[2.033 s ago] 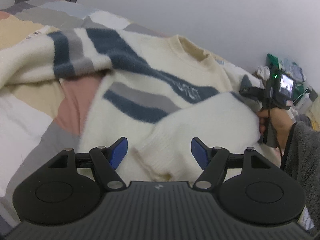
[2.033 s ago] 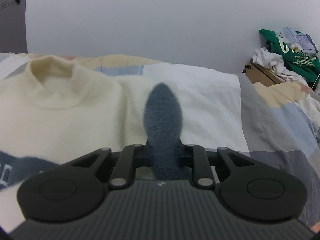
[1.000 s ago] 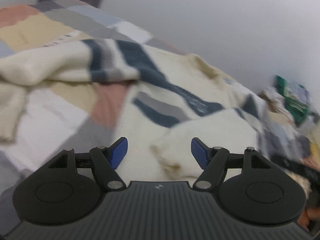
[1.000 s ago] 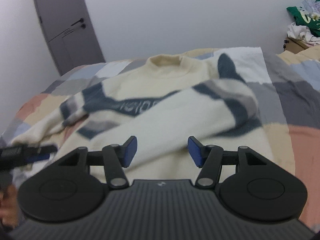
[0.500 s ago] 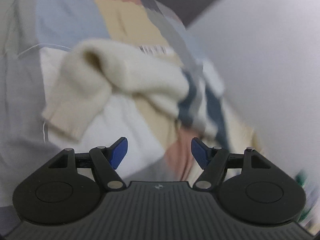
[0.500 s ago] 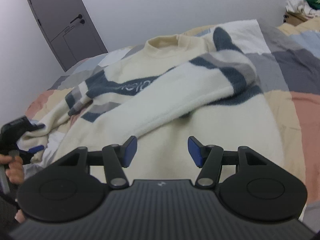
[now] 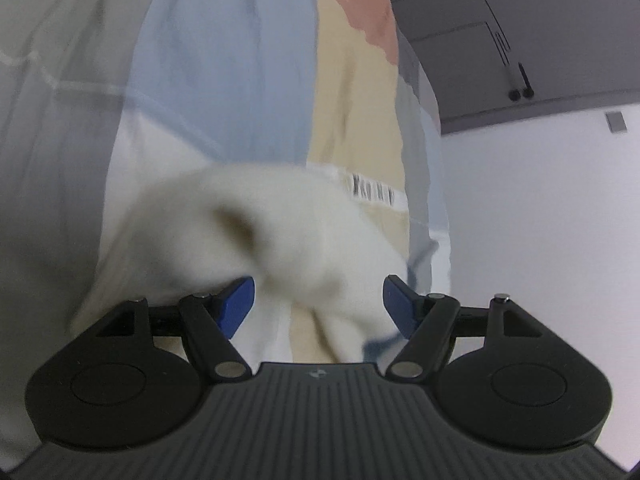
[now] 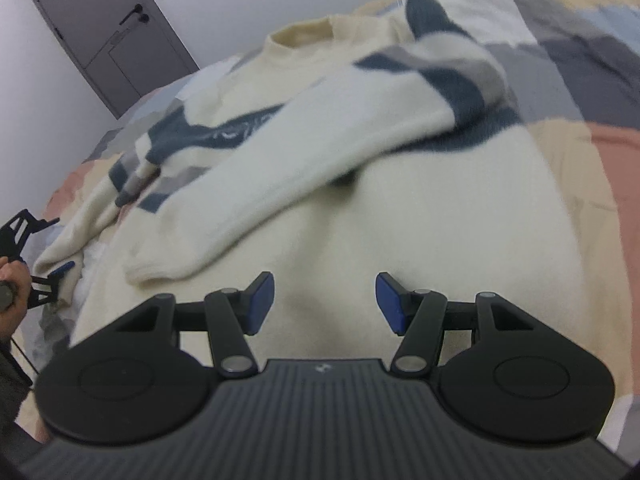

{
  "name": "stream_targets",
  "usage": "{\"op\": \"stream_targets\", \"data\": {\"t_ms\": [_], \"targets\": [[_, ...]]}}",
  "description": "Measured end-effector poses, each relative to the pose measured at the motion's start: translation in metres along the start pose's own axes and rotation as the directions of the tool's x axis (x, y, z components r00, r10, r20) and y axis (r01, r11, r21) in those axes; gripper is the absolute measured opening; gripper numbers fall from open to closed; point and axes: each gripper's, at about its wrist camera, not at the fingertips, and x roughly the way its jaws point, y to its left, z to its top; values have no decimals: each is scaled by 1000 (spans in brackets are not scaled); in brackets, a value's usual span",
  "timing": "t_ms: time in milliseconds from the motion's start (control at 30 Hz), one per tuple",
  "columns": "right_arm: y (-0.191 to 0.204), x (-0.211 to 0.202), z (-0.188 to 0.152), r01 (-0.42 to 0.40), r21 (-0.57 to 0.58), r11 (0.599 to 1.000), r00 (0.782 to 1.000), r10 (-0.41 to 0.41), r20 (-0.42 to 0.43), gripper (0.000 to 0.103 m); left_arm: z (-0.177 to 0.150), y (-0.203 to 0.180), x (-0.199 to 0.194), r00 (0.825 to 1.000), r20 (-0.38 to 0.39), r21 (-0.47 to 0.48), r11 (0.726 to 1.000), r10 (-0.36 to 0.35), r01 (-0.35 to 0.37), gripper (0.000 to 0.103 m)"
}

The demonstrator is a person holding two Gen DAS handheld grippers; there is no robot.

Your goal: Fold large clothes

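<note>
A cream sweater (image 8: 400,208) with dark blue and grey stripes lies face up on the bed. Its right sleeve (image 8: 304,152) is folded across the chest, cuff toward the left. My right gripper (image 8: 325,300) is open just above the sweater's plain lower body, nothing between its blue pads. In the left wrist view, which is rolled and blurred, the cream left sleeve (image 7: 280,224) reaches in between the wide-apart pads of my left gripper (image 7: 318,304); they do not press on it. In the right wrist view, a hand (image 8: 10,292) holds the left gripper (image 8: 44,244) at that sleeve's cuff (image 8: 60,256).
The bed carries a patchwork cover (image 8: 592,80) in grey, blue, beige and pink, also seen in the left wrist view (image 7: 224,60). A grey door (image 8: 108,32) stands in the white wall behind the bed. A barcode label (image 7: 372,194) shows on the bedding.
The right gripper let go of the sleeve's dark stripe, opened and sank over the sweater's lower body. The left gripper swung left and rolled, coming around the left sleeve's cuff.
</note>
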Motion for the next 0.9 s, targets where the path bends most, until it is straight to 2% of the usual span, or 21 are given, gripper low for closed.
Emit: {"op": "stream_targets", "data": {"t_ms": [100, 167, 367, 400, 433, 500, 567, 600, 667, 700, 733, 833, 900], "targets": [[-1, 7, -1, -17, 8, 1000, 1000, 17, -23, 58, 13, 1, 10, 998, 12, -14, 998, 56, -56, 75], [-2, 12, -2, -19, 14, 1000, 999, 19, -32, 58, 22, 2, 18, 998, 8, -63, 996, 62, -61, 75], [-1, 25, 1, -16, 26, 1000, 999, 17, -34, 60, 42, 3, 39, 998, 23, -96, 994, 62, -60, 74], [-1, 27, 3, -15, 31, 999, 999, 16, -30, 60, 42, 3, 40, 998, 36, -88, 994, 61, -57, 69], [-1, 29, 4, -16, 38, 999, 1000, 17, -27, 60, 42, 2, 42, 996, 51, -66, 996, 71, -67, 56], [-3, 31, 9, -19, 52, 998, 1000, 19, -17, 59, 41, -3, 43, 990, 74, -13, 993, 118, -118, 35], [-4, 33, 12, -15, 58, 998, 1000, 16, -7, 59, 40, -9, 43, 985, 101, 48, 989, 137, -143, 26], [-4, 33, 14, -13, 61, 998, 1000, 13, -6, 59, 38, -15, 44, 981, 116, 108, 980, 157, -170, 21], [-5, 33, 14, -10, 62, 998, 1000, 10, -2, 58, 27, -41, 44, 959, 192, 308, 914, 211, -263, 14], [-5, 32, 14, -9, 62, 998, 1000, 10, -1, 58, 20, -52, 42, 950, 232, 369, 884, 210, -286, 11], [-5, 31, 14, -8, 60, 998, 1000, 7, 2, 58, 12, -62, 38, 943, 268, 421, 856, 196, -298, 11], [-3, 27, 14, 1, 52, 999, 1000, -2, 16, 58, -17, -95, 24, 920, 369, 580, 740, 134, -341, 11], [-3, 24, 15, 9, 50, 999, 1000, -11, 24, 58, -42, -117, 13, 912, 405, 687, 639, 59, -346, 11]]}}
